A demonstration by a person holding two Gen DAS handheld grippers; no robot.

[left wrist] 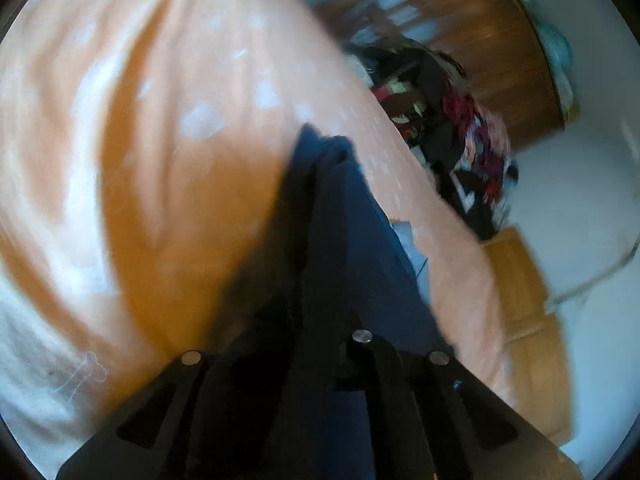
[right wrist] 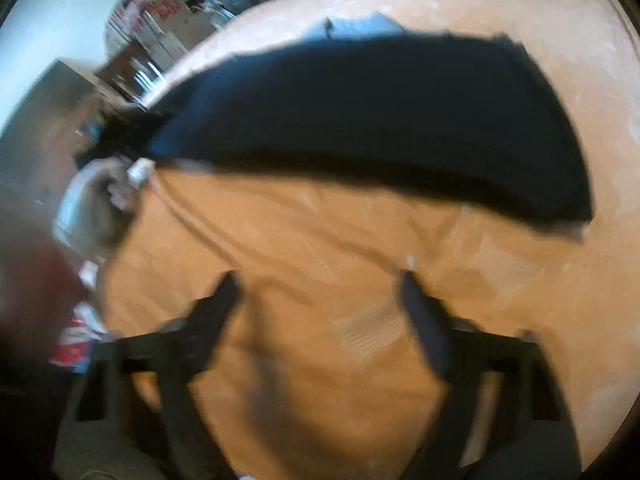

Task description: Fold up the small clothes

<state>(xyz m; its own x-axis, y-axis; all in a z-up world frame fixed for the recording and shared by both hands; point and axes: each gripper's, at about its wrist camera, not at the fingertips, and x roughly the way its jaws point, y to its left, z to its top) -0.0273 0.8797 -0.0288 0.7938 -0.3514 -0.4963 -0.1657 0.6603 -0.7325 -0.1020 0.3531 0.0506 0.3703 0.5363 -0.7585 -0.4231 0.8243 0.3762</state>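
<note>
A dark navy garment (right wrist: 360,120) is being carried mid-fold over the bed (right wrist: 320,260), one end clamped in the left gripper (left wrist: 320,152), probably near the bed's edge. The right gripper (right wrist: 316,280) is held empty, jaws apart. Next, the free end needs catching.

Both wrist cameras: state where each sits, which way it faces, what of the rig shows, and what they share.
Left wrist: sits on the left gripper, looking along its fingers over the orange bedspread toward a clothes pile; the fingers are shut on the dark blue garment.
Right wrist: sits on the right gripper, looking down at the orange bedspread and the dark blue garment; its fingers are spread open and hold nothing.
Shared: the bedspread and the garment.
</note>
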